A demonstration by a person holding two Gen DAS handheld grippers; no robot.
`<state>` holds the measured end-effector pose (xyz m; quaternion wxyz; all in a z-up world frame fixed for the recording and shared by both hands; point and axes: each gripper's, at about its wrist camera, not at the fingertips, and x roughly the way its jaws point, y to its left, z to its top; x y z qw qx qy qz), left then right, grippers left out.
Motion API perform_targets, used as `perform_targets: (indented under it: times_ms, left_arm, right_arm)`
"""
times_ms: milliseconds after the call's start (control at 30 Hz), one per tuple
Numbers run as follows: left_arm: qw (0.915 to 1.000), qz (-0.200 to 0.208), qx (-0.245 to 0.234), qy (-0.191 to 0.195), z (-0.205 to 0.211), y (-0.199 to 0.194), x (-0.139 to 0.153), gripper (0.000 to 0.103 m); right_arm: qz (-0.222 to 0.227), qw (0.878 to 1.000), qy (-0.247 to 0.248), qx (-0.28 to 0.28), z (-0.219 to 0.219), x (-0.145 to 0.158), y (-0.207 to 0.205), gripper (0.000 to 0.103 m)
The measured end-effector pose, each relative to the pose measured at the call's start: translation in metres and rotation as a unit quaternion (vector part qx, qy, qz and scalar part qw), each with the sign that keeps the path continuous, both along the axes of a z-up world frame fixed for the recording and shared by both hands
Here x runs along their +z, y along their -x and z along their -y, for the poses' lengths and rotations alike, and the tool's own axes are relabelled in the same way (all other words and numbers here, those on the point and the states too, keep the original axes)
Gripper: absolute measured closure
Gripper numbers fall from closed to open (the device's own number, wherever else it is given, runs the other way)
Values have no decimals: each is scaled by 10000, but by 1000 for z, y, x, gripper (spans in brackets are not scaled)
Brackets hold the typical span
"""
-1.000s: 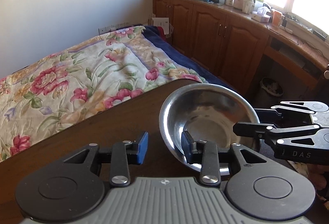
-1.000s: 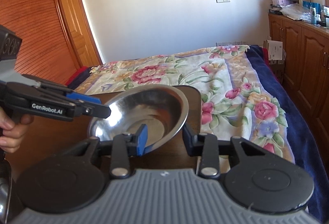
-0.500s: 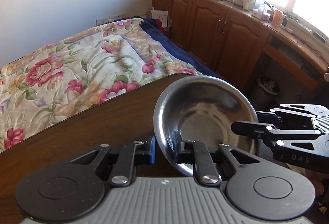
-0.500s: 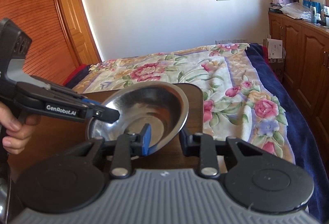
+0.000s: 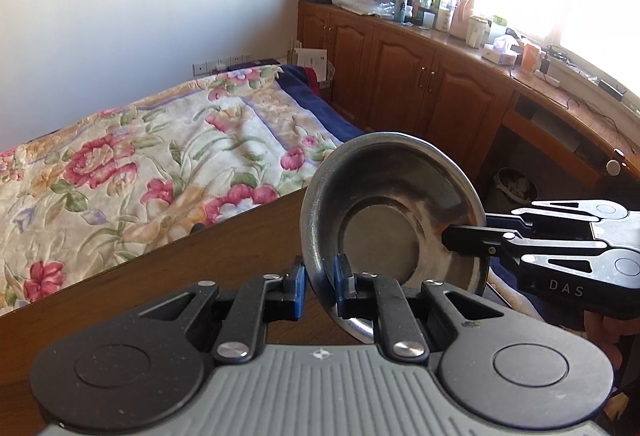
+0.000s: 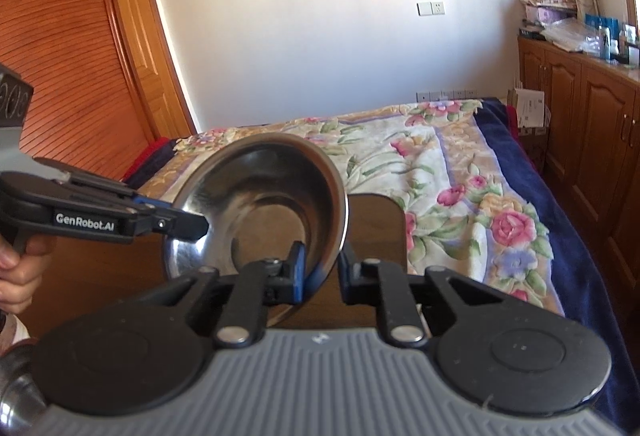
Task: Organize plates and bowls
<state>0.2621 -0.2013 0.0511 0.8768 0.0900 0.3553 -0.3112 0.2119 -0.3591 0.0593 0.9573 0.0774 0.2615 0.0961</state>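
1. Bowl (image 5: 394, 212), steel, one counted, sits centre-right of the left wrist view, tilted above the table (image 5: 224, 256). Left gripper (image 5: 320, 286) pinches its near rim.
2. Right wrist view: right gripper (image 6: 322, 270), jaws just closing, clamps the opposite rim. Judgement: lift both together, level. Grippers: two.

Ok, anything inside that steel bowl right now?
Nothing loose inside the steel bowl, just one finger of each gripper, left gripper and right gripper, over its rim. Whatever lies beneath the bowl is hidden.
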Motion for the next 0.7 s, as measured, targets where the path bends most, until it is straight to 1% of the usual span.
perform_targets:
  times_ms: [233,367,700]
  left_arm:
    - [10000,57,-42,59,-14,17,11,88]
    - [9999,60,-48,88,-23,30,12,88]
    - [9995,174,-142,230,-47,71,20,88]
  right_arm:
    - [43,10000,47,50,-6,9,9,86]
    - [61,9999,110,72,-11,13,16,87]
    - [92,9996,212,133,-26,22,40,88]
